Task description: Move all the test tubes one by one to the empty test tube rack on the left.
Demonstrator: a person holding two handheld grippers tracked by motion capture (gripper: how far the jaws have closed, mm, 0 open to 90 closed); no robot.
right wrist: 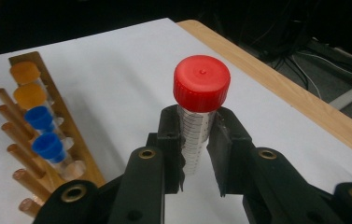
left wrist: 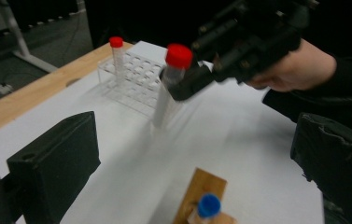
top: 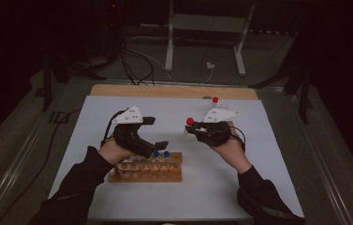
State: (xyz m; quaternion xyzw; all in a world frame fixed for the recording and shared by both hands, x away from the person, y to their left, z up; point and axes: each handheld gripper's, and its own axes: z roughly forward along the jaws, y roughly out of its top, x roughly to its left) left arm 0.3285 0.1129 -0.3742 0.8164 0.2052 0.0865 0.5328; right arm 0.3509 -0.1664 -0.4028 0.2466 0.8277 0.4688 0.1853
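My right gripper [right wrist: 196,128] is shut on a clear graduated tube with a red cap [right wrist: 201,83], held upright just below the cap. In the high view this right gripper [top: 194,129] hovers over the white mat right of centre, the red-capped tube [top: 190,122] at its tip. The left gripper view shows the same tube [left wrist: 177,60] pinched in the right gripper [left wrist: 187,86]. My left gripper [top: 158,132] stands open above the wooden rack [top: 146,176], nothing between its black fingers [left wrist: 57,158].
The wooden rack [right wrist: 78,140] holds two blue-capped tubes [top: 161,153] and orange-capped ones [right wrist: 26,84]. A clear plastic rack [left wrist: 138,79] at the mat's far right carries one red-capped tube [left wrist: 116,46]. The table's wooden edge [top: 174,91] runs along the back.
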